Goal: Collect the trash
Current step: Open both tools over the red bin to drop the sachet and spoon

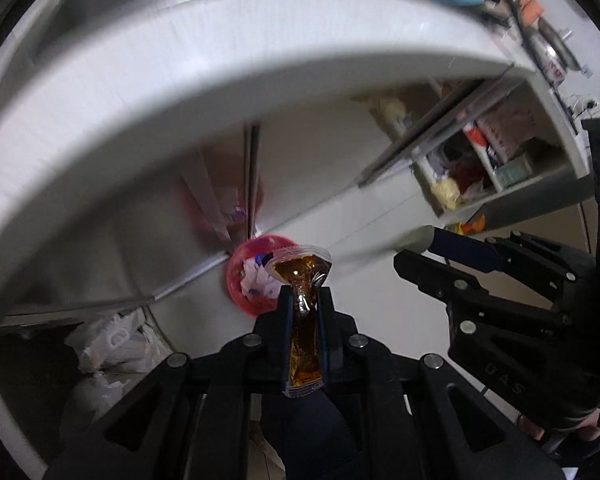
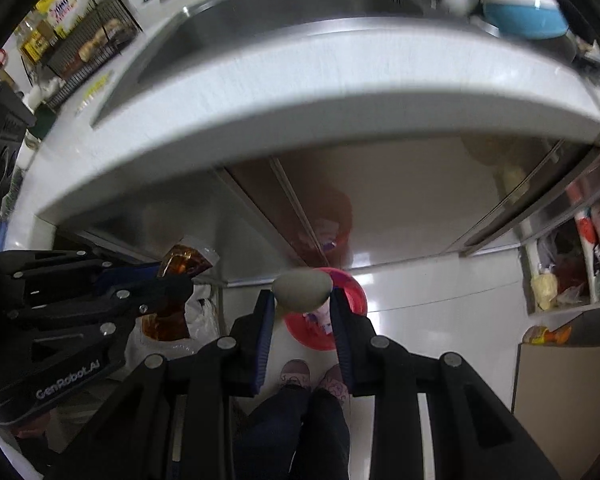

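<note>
Amber sauce in a clear packet [image 1: 305,312] is clamped between the left gripper [image 1: 306,300] fingers, and a grey egg-shaped piece [image 2: 302,290] is pinched by the right gripper [image 2: 302,308]. Both are held above a red bin [image 2: 340,312] on the floor. Dropping them in is judged to remain; rubbish already lies inside.

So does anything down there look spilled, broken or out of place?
Nothing spilled or broken. The sauce packet is squeezed and creased in the left gripper. The right gripper pinches a pale egg-shaped object. The red bin below already holds crumpled trash.
</note>
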`<state>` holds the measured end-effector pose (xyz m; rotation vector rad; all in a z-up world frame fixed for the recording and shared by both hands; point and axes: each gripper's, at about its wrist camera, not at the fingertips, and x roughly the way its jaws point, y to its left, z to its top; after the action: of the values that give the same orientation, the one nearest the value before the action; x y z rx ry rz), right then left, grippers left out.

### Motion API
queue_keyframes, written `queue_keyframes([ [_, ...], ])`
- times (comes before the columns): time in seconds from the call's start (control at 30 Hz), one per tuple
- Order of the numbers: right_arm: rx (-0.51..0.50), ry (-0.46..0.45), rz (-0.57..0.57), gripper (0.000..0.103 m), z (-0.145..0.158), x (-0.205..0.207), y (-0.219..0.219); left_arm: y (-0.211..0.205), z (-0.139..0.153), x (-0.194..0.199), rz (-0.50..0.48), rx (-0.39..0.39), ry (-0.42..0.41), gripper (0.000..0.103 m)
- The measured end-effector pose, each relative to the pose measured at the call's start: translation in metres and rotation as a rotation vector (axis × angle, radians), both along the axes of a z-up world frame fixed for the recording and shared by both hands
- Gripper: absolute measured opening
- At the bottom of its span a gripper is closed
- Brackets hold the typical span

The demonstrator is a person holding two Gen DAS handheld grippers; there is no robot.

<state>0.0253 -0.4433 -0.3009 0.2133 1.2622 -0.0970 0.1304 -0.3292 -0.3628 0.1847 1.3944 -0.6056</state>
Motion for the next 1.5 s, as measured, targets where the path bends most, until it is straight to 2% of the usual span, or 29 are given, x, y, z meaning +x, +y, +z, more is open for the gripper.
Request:
queue_keyframes([
  [0.03,0.017,-0.055,0.008,0.026,-0.014,0.001,-0.003,-0.003,-0.02,0.001,0.006,0.008,0.018,0.01],
  [0.43,0.032,0.002,0.055,0.023,-0.172,0.026,-0.028,-0.009,-0.2,0.024,0.075,-0.006,0.108,0.01],
  [0.6,0.045,0.03,0.071,0.019,-0.23,0.039,-0.032,-0.002,-0.248,0.032,0.1,0.003,0.129,0.01],
  [0.83,0.042,0.053,0.085,0.019,-0.271,0.044,-0.027,0.001,-0.3,0.034,0.081,0.019,0.164,0.01],
  [0.93,0.037,0.067,0.072,0.019,-0.279,0.047,-0.028,-0.003,-0.309,0.032,0.076,0.012,0.187,0.011],
  [1.1,0.017,0.068,0.057,0.019,-0.269,0.048,-0.023,-0.008,-0.308,0.03,0.039,0.028,0.174,0.011],
  [1.27,0.026,0.065,0.044,0.019,-0.262,0.049,-0.017,-0.006,-0.293,0.03,0.031,0.026,0.171,0.022],
  [1.5,0.012,0.05,0.029,0.019,-0.236,0.04,-0.014,-0.003,-0.255,0.026,0.022,0.039,0.15,0.022],
])
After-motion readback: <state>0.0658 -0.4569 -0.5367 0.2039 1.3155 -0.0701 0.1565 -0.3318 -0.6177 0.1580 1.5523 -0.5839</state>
